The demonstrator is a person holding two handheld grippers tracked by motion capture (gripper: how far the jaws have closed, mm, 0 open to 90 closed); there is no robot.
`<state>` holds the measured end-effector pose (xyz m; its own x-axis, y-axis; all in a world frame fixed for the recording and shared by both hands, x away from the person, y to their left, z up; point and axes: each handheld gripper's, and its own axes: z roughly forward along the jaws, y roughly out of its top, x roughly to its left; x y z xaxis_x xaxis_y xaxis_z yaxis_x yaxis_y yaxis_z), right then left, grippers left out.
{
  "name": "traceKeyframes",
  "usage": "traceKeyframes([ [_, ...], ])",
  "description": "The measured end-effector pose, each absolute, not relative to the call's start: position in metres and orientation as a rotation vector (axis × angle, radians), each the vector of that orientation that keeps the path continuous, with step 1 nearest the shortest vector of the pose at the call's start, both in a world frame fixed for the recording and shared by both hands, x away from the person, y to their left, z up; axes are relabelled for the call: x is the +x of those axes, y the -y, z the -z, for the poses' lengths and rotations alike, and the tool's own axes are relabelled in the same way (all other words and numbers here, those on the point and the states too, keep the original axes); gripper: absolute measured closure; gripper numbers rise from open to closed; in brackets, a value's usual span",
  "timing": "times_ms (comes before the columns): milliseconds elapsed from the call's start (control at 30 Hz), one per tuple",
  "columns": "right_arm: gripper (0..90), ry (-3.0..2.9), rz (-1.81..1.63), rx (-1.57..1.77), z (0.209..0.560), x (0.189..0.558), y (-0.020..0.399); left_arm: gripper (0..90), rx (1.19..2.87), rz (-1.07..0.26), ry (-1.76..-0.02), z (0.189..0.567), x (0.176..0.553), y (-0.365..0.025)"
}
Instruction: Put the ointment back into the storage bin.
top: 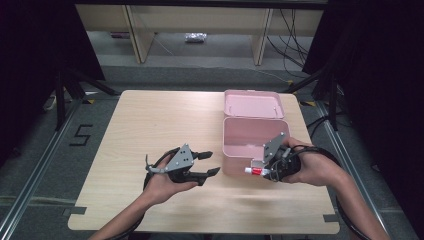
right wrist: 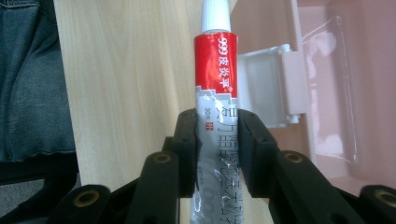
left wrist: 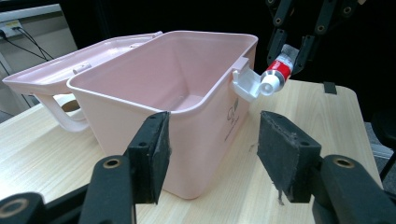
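The right hand-held gripper [top: 261,169] pinches a tube [top: 254,171] of ointment — red at the cap end, silver farther back, with a white cap. In the right gripper view the two black pads press on the silver part of the tube [right wrist: 215,93] from either side, and the red band and white cap stick out beyond them. In the high view the tube lies roughly level at the near edge of a pink box [top: 252,145], its cap pointing toward the person's left. From the left gripper view, the tube [left wrist: 276,74] hangs tilted, cap end lowest, right beside the white latch [left wrist: 246,84] on the box's front wall; whether cap and latch touch I cannot tell.

The box [left wrist: 177,102] stands open on the bench [top: 150,125], toward its right side. Its lid [top: 253,104] is swung back and lies flat behind it, and the inside looks empty.

The left hand-held gripper [top: 214,163] is held just above the bench, left of the box and apart from it, pointing at the box's side. Its jaws are spread with nothing between them — the left gripper view shows the two pads [left wrist: 156,149] well apart, with the box wall beyond the gap.
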<state>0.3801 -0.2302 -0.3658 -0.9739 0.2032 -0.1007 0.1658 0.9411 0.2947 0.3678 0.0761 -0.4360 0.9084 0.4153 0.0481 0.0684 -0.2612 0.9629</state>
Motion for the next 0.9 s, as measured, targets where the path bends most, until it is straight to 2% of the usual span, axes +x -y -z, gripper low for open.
traceKeyframes([
  [900, 71.7, -2.954, -0.421, 0.288, 0.350, 0.389, 0.232, 43.3, 1.831, -0.349, -0.365, 0.435, 0.367, -0.077],
])
